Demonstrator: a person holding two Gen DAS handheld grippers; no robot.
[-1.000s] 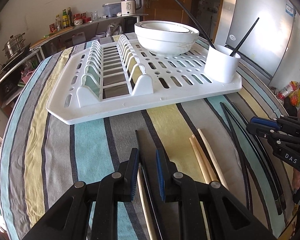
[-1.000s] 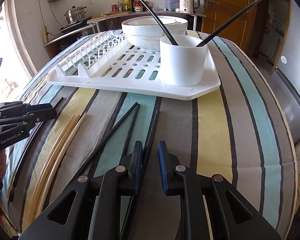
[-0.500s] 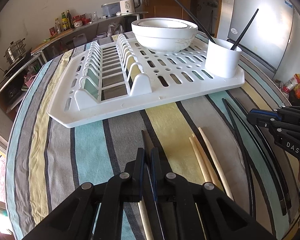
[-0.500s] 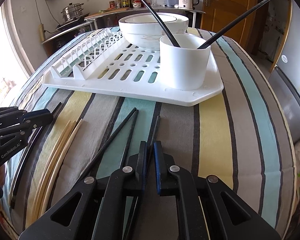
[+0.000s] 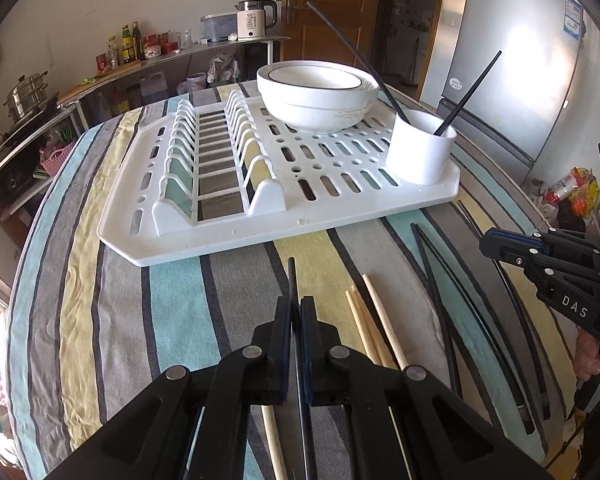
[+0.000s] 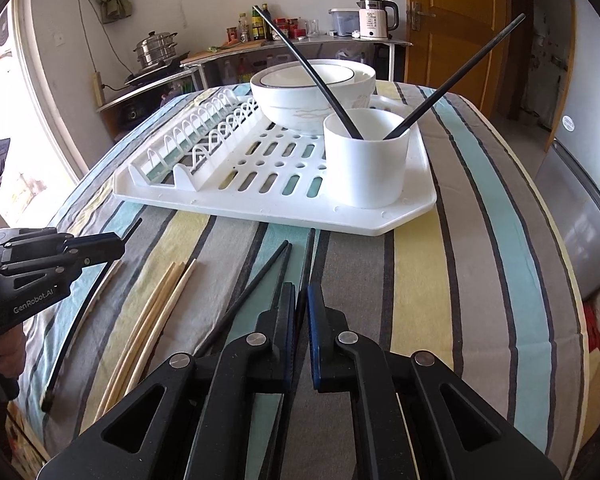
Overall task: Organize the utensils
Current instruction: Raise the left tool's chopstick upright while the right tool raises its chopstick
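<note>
Jaws of left gripper [image 5: 296, 322] just closed, clamped on one black chopstick [image 5: 292, 280]; jaws of right gripper [image 6: 301, 312] likewise just closed, clamped on another black chopstick [image 6: 309, 252]. Wooden chopsticks [image 5: 374, 316] and more black ones lying on striped surface [image 5: 180, 312], near white drying rack [image 5: 228, 236] carrying utensil cup [image 5: 418, 158] and stacked bowls [image 5: 316, 96].

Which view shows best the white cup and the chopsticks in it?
The right wrist view: the cup stands near and central, its opening visible, with both black chopsticks seen whole. In the left wrist view the cup is farther, toward the right side, its inside mostly hidden.
</note>
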